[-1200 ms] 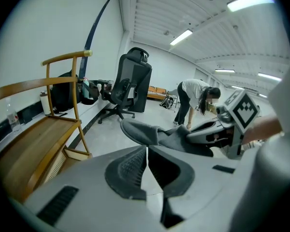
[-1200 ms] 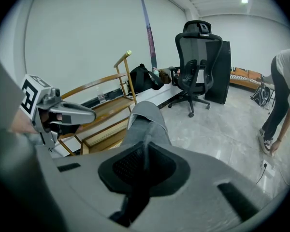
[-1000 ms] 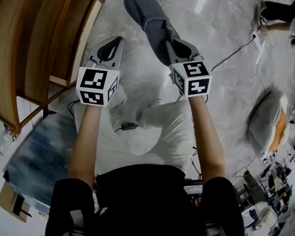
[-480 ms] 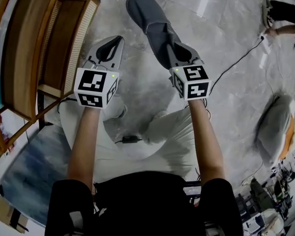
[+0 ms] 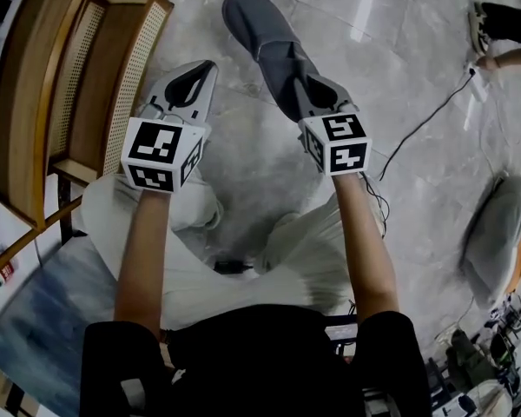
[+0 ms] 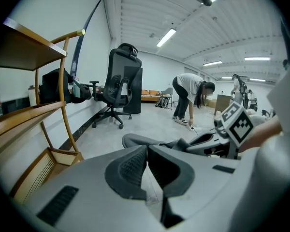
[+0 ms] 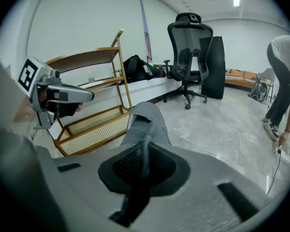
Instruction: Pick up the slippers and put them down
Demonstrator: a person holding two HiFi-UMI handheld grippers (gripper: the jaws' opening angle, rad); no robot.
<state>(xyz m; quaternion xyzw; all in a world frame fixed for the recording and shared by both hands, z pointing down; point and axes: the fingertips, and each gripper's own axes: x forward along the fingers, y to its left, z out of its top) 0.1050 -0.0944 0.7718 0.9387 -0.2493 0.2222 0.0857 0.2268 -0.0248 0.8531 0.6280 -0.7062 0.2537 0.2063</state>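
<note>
A black short-sleeved top [image 5: 260,354] is being worn, its sleeves ending above the elbows. Just ahead of the top, pale off-white trousers [image 5: 304,254] are being worn, and a thin black cable [image 5: 230,268] is being carried across them. Farther ahead of the top, a light grey moulded left gripper [image 5: 204,69] and right gripper [image 5: 306,92] are being shown, each backed by a white cube printed with black square markers: the left cube [image 5: 161,153] and the right cube [image 5: 340,142].

1. There's the grey felt slipper [image 5: 265,46], clamped between the jaws of the right gripper [image 5: 319,94] and jutting ahead of it above the grey marble floor [image 5: 399,76].
2. The left gripper [image 5: 194,81] sits level alongside, left of the slipper and apart from it.
3. Further left stands the tan wooden shelf rack with cane panels [image 5: 87,94].
</note>
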